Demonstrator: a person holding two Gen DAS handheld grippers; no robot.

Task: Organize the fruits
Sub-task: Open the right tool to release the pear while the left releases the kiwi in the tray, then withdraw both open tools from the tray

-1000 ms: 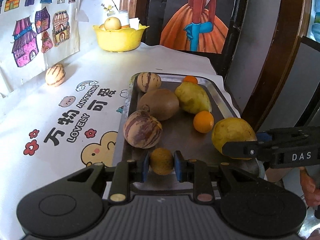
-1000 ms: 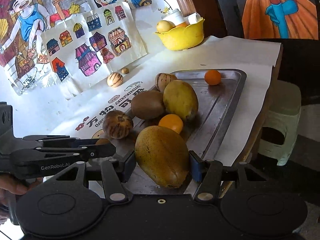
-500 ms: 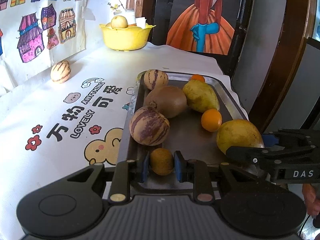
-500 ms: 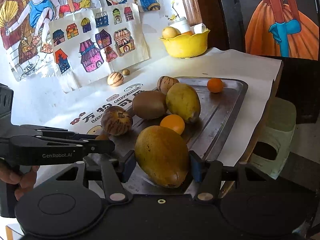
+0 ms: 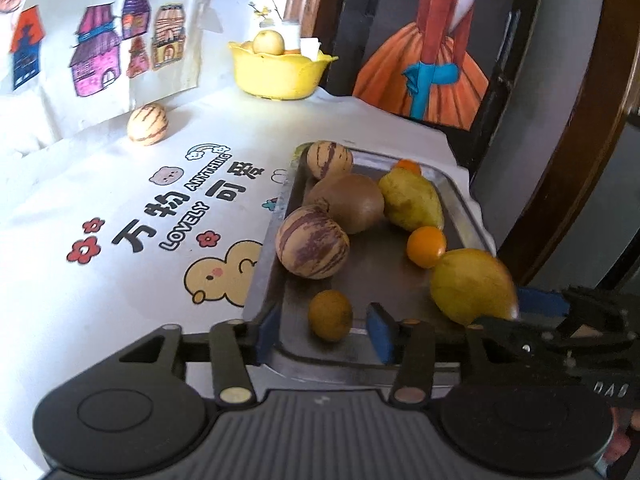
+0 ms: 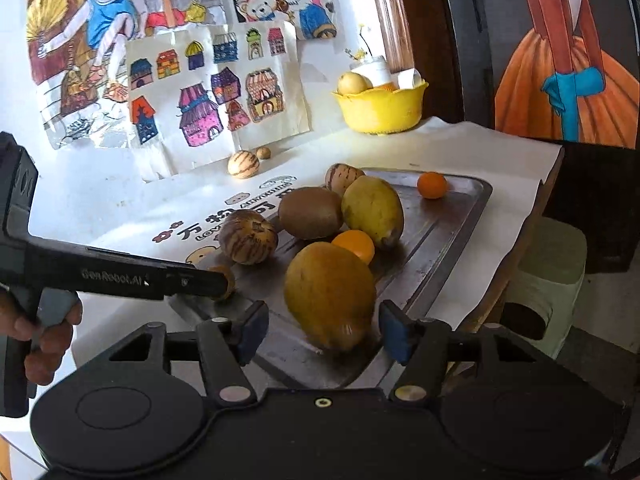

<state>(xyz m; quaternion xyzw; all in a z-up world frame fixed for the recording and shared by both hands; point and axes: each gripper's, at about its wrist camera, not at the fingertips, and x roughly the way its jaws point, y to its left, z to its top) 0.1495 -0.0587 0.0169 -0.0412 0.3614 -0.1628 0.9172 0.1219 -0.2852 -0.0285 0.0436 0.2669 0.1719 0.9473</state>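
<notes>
Steel tray (image 5: pixel 460 196) holds the fruit. Left gripper (image 5: pixel 326 330) jaws have just been opening, spread around the small brown fruit (image 5: pixel 330 314) at its near edge; right gripper (image 6: pixel 320 332) jaws likewise, clear of the mango (image 6: pixel 330 294).

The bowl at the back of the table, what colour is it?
The bowl is yellow, with a scalloped rim. It shows best in the right wrist view.

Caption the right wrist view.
Right gripper open around a mango on the fruit tray.

House drawings (image 6: pixel 218 92) hang beside an orange-dress painting (image 5: pixel 430 60).
</notes>
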